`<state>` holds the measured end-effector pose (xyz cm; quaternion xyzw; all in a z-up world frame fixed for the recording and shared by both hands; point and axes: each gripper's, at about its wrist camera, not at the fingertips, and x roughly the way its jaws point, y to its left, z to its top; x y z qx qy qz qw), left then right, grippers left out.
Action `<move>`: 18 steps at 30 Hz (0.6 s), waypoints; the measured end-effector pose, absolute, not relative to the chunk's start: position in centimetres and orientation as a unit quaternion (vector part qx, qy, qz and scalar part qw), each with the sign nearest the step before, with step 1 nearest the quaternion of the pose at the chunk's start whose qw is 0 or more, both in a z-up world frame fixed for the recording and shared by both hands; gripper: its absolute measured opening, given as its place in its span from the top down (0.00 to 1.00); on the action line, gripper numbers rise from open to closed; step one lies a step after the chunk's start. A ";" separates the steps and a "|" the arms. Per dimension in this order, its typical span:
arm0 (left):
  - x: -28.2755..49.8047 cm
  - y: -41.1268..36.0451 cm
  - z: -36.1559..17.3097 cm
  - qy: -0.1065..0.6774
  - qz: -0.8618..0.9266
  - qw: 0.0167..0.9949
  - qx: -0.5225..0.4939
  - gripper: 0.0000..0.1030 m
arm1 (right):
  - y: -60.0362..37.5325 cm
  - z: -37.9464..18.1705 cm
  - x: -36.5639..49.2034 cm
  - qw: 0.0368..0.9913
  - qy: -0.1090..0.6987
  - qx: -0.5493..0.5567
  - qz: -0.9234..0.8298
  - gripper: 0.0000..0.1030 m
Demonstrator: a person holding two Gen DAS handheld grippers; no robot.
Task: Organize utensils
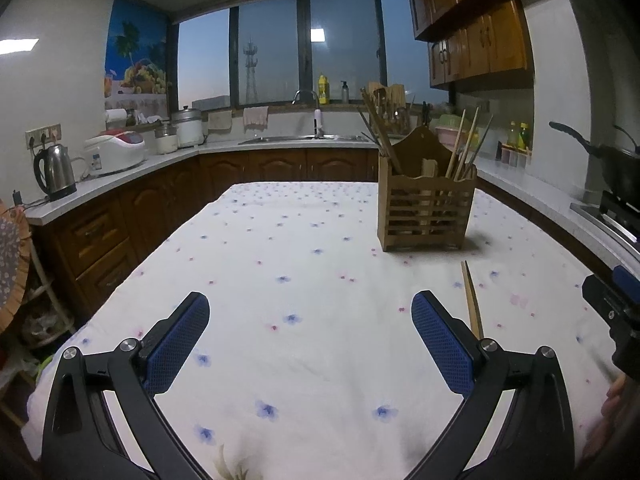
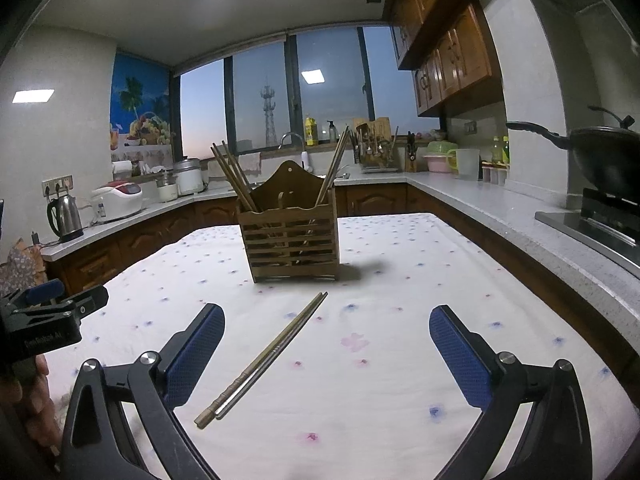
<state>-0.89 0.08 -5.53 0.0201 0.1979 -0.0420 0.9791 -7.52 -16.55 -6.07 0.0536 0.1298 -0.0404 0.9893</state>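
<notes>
Chopsticks (image 2: 264, 356) lie before the wooden holder (image 2: 290, 236) (cloth around bare), both claws gaping, empty.

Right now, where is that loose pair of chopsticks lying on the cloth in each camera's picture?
Left wrist view: the loose chopsticks lie at lower right, just beyond the right-hand blue finger.
Right wrist view: the loose chopsticks lie centre-low, slanting between the open fingers.
Shared landmark: the wooden holder stands behind them.
</notes>
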 end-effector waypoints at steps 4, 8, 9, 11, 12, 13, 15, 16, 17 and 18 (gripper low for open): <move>-1.1 0.0 -5.5 0.191 -0.043 0.980 0.022 0.00 | -16.3 -6.2 -7.8 0.991 0.121 0.052 -0.040 0.00; -1.2 0.0 -5.5 0.189 -0.045 0.981 0.022 0.00 | -16.2 -6.3 -8.0 0.991 0.116 0.051 -0.041 0.00; -1.2 0.0 -5.5 0.188 -0.045 0.981 0.022 0.00 | -16.2 -6.3 -8.0 0.991 0.116 0.051 -0.041 0.00; -1.2 0.0 -5.5 0.185 -0.044 0.981 0.024 0.00 | -16.2 -6.4 -8.0 0.991 0.116 0.052 -0.041 0.00; -1.2 -0.1 -5.5 0.184 -0.044 0.982 0.025 0.00 | -16.2 -6.4 -8.1 0.991 0.115 0.052 -0.041 0.00; -1.2 -0.1 -5.6 0.184 -0.043 0.982 0.027 0.00 | -16.3 -6.4 -8.1 0.991 0.115 0.052 -0.041 0.00; -1.3 -0.2 -5.6 0.185 -0.043 0.981 0.029 0.00 | -16.2 -6.4 -8.0 0.991 0.115 0.052 -0.041 0.00; -1.2 -0.2 -5.6 0.185 -0.044 0.981 0.029 0.00 | -16.3 -6.4 -8.1 0.991 0.115 0.052 -0.041 0.00; -1.2 -0.2 -5.6 0.186 -0.044 0.981 0.029 0.00 | -16.3 -6.4 -8.1 0.991 0.115 0.052 -0.041 0.00; -1.2 -0.2 -5.6 0.185 -0.045 0.981 0.029 0.00 | -16.2 -6.4 -8.1 0.991 0.115 0.052 -0.042 0.00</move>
